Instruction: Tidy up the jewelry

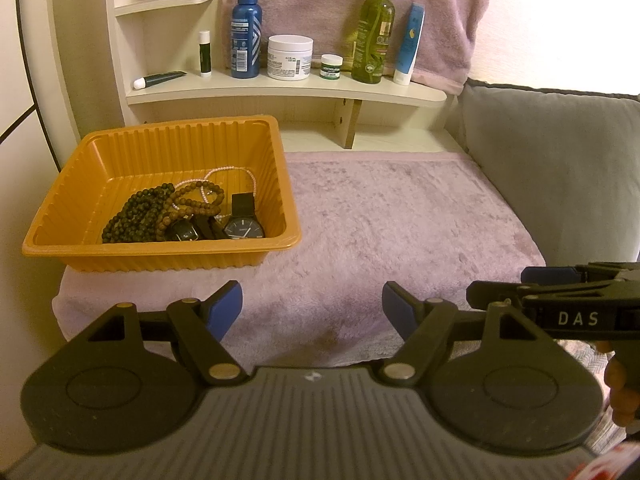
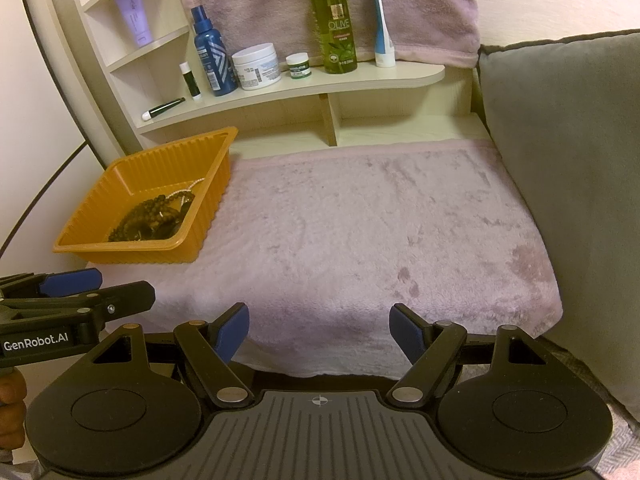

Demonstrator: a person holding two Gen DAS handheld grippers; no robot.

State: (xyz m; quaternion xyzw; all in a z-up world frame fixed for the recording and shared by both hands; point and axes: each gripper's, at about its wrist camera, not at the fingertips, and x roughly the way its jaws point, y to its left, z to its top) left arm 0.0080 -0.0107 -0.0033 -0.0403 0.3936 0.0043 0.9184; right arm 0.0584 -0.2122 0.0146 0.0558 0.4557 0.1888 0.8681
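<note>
Two grippers gape wide, empty | jewelry heap lies in ribbed orange plastic tray, forward-left | left gripper nearer than right gripper

A tray sits at the blanket's left edge, holding bead bracelets to the left and watches to the right. Behind stands a shelf carrying bottles and jars. A cushion lies right.
</note>
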